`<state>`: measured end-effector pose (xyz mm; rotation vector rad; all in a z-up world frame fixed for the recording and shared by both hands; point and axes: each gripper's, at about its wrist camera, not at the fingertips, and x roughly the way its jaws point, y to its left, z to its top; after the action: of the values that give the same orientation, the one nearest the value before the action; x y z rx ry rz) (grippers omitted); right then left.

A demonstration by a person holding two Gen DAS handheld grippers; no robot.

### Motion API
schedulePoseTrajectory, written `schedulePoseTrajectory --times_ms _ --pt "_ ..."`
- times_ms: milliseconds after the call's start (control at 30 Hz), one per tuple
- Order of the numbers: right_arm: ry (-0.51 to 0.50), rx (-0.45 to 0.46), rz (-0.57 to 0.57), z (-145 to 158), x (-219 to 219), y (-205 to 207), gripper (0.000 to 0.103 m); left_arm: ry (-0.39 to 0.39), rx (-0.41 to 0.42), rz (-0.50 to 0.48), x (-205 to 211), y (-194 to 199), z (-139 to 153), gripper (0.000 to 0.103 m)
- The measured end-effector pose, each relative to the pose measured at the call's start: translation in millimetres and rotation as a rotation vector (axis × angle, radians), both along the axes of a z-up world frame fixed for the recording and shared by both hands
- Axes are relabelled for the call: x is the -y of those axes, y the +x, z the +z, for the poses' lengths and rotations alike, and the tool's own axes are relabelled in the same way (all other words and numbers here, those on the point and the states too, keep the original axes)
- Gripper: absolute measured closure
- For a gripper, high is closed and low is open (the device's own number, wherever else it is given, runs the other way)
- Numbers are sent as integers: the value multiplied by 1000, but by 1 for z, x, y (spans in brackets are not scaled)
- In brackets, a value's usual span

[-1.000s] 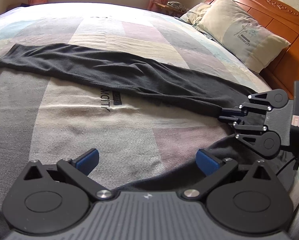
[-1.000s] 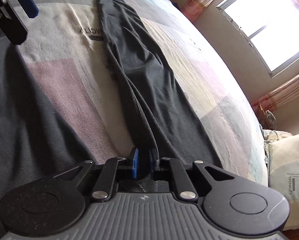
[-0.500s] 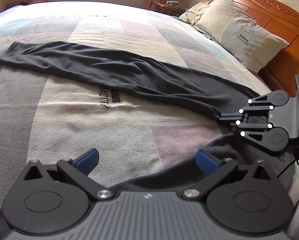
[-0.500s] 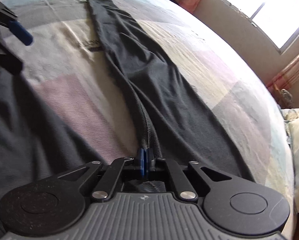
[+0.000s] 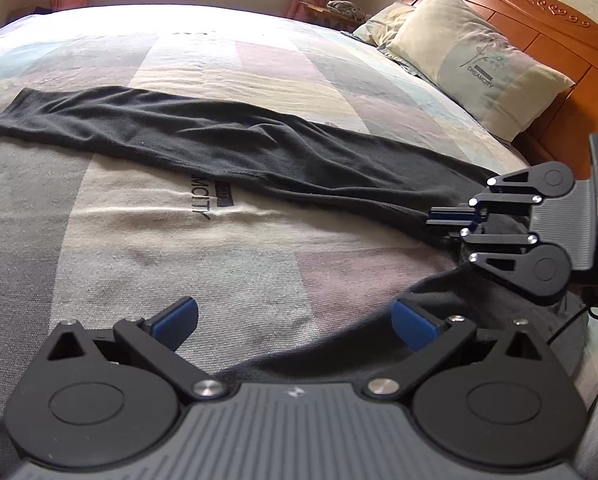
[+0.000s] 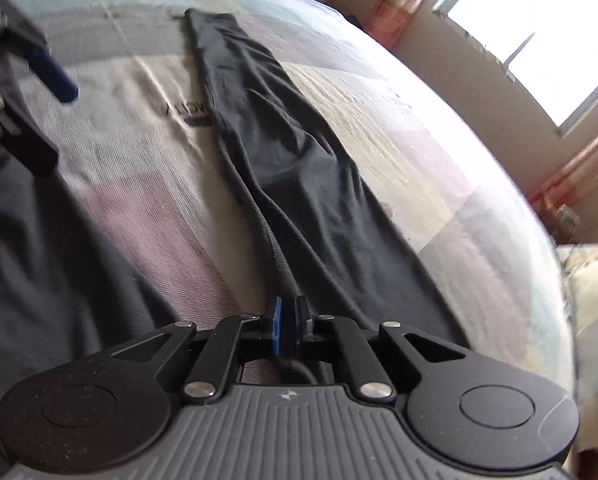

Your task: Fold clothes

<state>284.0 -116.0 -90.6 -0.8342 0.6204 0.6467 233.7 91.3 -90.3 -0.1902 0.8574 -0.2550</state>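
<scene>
A long black garment [image 5: 259, 152] lies stretched across the patchwork bedspread [image 5: 139, 264], its far end at the left. My right gripper [image 5: 433, 216] pinches the garment's near edge at the right side of the bed. In the right wrist view the blue pads [image 6: 275, 320] of the right gripper [image 6: 287, 309] hold a fold of the black garment [image 6: 299, 168]; the jaws are opening slightly, with cloth still between them. My left gripper [image 5: 295, 318] stands wide open over the bedspread, and another dark part of the garment lies under its right finger [image 5: 413, 326].
A pale pillow [image 5: 479, 68] leans on the wooden headboard [image 5: 559, 28] at the right. A bright window [image 6: 539, 32] with pink curtains is beyond the bed. The left gripper's blue finger [image 6: 55, 74] shows blurred at the upper left of the right wrist view.
The right gripper's jaws closed on the garment's edge, then parted a touch. It shifted and rolled slightly, tugging the cloth. The left gripper stayed still and open.
</scene>
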Motion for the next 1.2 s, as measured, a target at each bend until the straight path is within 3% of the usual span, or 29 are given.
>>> schedulePoseTrajectory --times_ms 67,233,333,600,767,867,1067,1200 --pt "-32 34 10 -5 -4 -1 96 2 -3 7 -1 0 -1 1" --pt "5 1 -7 -6 0 8 93 7 -12 9 -3 2 -4 1" --pt "21 -16 -15 -7 1 9 87 4 -13 5 -2 2 -4 1" --pt "42 -66 -50 -15 2 19 87 10 -18 1 0 1 -6 1" --pt "66 -103 -58 -17 3 21 97 12 -24 7 -1 1 -7 1" --pt "121 -182 -39 -6 5 16 99 8 -22 6 -2 0 -6 1" --pt "136 -284 -19 -3 9 6 101 8 -23 7 0 1 -5 1" --pt "213 -209 -79 14 16 7 101 2 -19 -2 0 -1 -2 1"
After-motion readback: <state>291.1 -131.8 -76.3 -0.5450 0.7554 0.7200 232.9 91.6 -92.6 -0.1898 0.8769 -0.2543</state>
